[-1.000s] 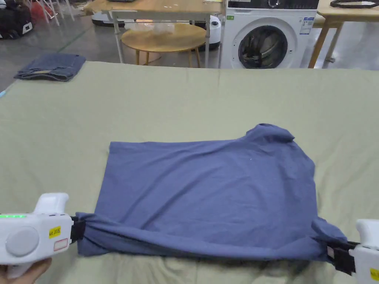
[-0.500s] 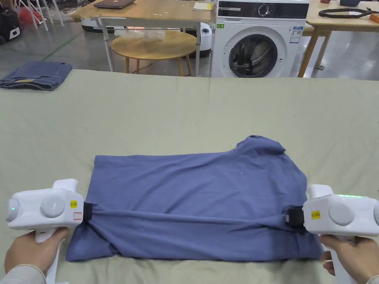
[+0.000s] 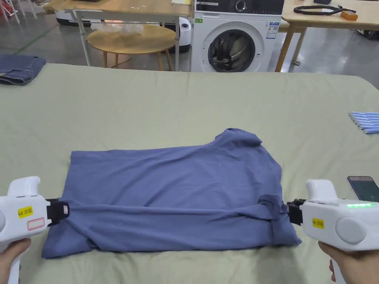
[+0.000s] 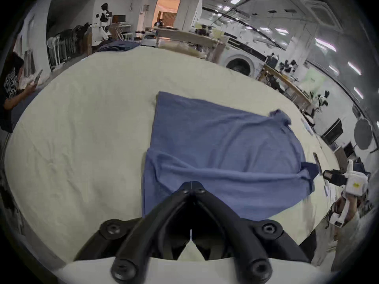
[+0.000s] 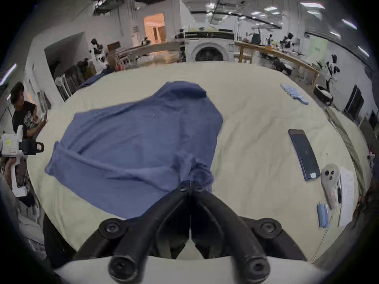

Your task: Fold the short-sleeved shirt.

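Note:
The blue short-sleeved shirt (image 3: 174, 185) lies flat on the pale green cover (image 3: 185, 100), collar (image 3: 238, 135) at the far right. Its near part is folded over the body, and the flap's edge forms a ridge (image 3: 166, 211) running left to right. My left gripper (image 3: 66, 210) is at the ridge's left end, its jaws shut on the fabric (image 4: 191, 183). At the right end my right gripper (image 3: 288, 213) is shut on a small bunch of shirt fabric (image 5: 190, 177). Both grippers sit low over the cover, each held by a hand.
Folded jeans (image 3: 18, 68) lie at the far left corner. A phone (image 3: 364, 186) and a pale blue striped item (image 3: 366, 122) lie to the right. A washing machine (image 3: 231, 40) and a round table (image 3: 129, 39) stand beyond the far edge. A person (image 5: 22, 112) stands to the left.
Both grippers have carried the shirt's near edge away from me and laid it across the body. The head camera has panned right and the phone has come into view.

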`<state>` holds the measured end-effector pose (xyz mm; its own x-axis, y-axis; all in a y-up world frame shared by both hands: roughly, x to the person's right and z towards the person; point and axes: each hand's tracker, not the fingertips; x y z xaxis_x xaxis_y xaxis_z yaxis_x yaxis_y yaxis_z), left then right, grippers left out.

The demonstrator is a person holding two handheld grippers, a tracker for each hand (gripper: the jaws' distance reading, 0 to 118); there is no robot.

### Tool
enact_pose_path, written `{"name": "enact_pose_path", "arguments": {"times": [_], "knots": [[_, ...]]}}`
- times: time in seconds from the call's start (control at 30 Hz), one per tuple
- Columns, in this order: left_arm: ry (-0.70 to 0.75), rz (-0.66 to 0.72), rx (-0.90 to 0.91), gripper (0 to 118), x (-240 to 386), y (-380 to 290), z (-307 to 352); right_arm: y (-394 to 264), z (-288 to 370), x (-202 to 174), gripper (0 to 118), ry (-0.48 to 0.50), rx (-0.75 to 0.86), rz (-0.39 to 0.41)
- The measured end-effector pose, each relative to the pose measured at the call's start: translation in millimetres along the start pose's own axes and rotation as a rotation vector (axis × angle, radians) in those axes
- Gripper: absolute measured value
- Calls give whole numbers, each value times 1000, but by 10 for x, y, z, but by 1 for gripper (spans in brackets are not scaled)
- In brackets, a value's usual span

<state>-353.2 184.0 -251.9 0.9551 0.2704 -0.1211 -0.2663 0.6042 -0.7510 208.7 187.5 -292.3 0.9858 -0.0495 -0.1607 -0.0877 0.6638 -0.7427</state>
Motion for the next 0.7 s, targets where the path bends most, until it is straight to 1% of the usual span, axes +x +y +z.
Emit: {"name": "enact_pose_path", "arguments": {"times": [0.03,0.07,0.1,0.13,0.17,0.2,0.23,0.27,0.33,0.37,0.4,0.43,0.47,0.5,0.57,0.6,0.63,0.67,0.7], "knots": [[20,-16,-21,0,47,-56,-14,-44,-27,8,0,-13,9,-10],[25,-16,-18,0,-77,31,57,-98,-63,5,13,-28,7,-10],[29,-12,-18,0,-68,2,68,-146,-108,11,66,-40,9,-14],[21,-5,-28,0,-62,-14,69,-193,-181,27,112,-43,-2,-18],[14,3,-36,0,-68,-44,27,-212,-365,112,116,-53,-52,-37],[19,3,-35,0,-80,-62,-21,-261,-357,94,116,-56,-45,-44],[26,1,-41,0,-61,-74,-21,-253,-352,98,116,-58,-33,-72],[28,-1,-43,0,-46,-87,-12,-244,-392,128,116,-44,-87,-96],[30,-5,-42,0,-19,-115,50,-215,-487,189,116,-49,-121,-107],[32,-7,-44,0,-13,-111,53,-208,-530,195,108,-56,-131,-97],[36,-7,-43,0,-4,-110,60,-197,-553,197,71,-63,-149,-90],[39,-8,-41,0,5,-107,69,-390,-635,209,52,-37,-177,-97],[44,-9,-41,0,51,-109,108,-422,-654,200,45,-3,-192,-132],[49,-9,-39,0,57,-105,118,-440,-621,171,40,-47,-171,-123],[88,-24,-47,0,41,-69,130,-429,-642,161,26,-7,-149,-87],[130,-36,-57,13,-3,-42,141,-428,-633,133,12,-15,-136,-80],[163,-49,-71,39,-19,-17,111,-417,-651,98,12,-36,-149,-54],[185,-50,-90,80,-39,-9,63,-412,-677,88,12,-29,-162,-35],[202,-36,-117,113,-53,-14,22,-374,-453,-14,12,-64,-131,-50]]}}
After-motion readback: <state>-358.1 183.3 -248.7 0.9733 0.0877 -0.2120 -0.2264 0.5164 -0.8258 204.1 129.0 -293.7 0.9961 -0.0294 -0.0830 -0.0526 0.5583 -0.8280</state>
